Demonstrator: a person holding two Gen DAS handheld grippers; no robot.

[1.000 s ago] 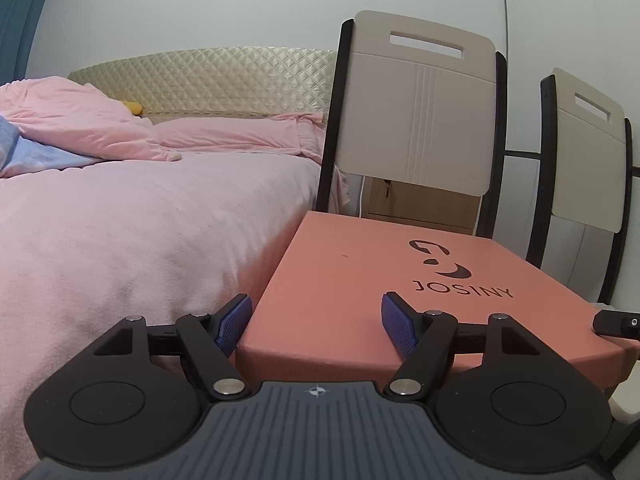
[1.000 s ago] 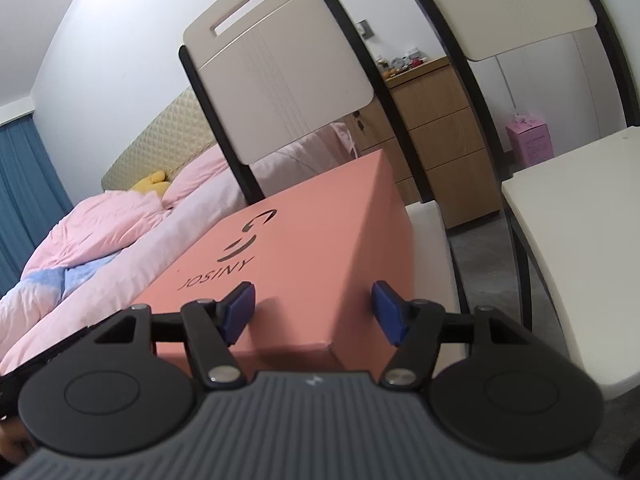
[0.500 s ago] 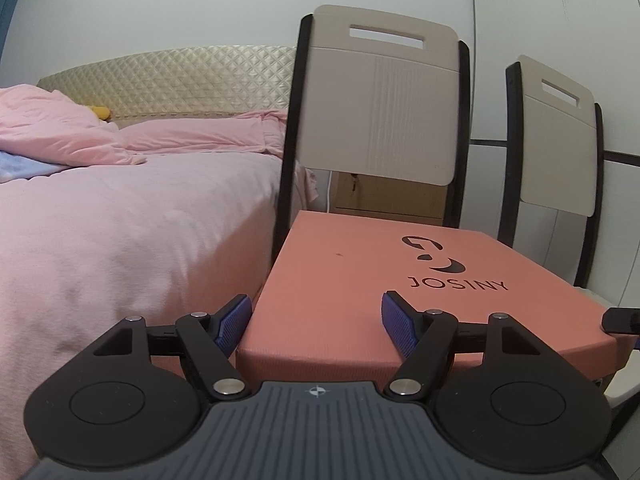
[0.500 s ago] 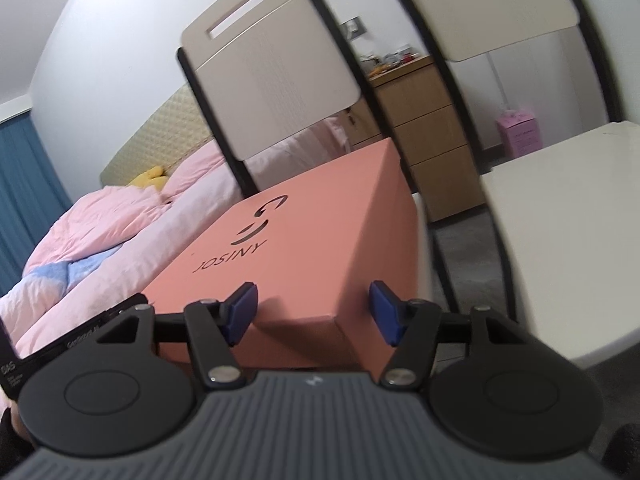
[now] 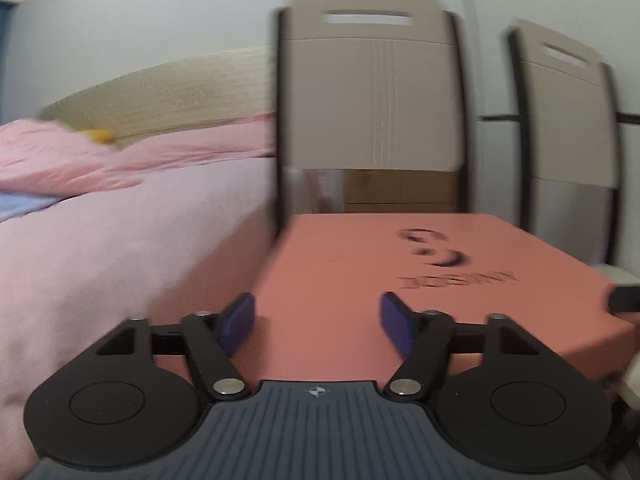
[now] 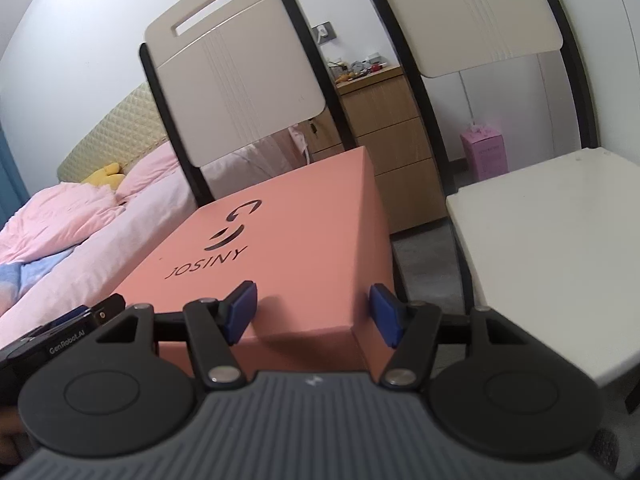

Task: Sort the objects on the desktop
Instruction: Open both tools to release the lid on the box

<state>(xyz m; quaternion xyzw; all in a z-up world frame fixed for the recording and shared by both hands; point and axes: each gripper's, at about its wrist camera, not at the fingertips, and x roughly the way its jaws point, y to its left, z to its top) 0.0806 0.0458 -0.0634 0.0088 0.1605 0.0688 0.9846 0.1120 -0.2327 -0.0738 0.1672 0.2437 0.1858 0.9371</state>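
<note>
Salmon-pink cardboard box (image 6: 280,256), flat-lidded and printed JOSINY, lies on a chair seat beside the bed (image 5: 120,240). My left hand-held gripper (image 5: 316,320) and right hand-held gripper (image 6: 312,312) both gape wide at its near edge, holding nothing. Only the right view shows the wooden drawer unit (image 6: 384,136) and white seat (image 6: 560,248); the left is blurred.

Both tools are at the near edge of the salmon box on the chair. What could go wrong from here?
Both the left tool and right tool are open, holding nothing. The box fills its chair seat, so a push could slide it off. The left view is blurred, so aim may suffer.
</note>
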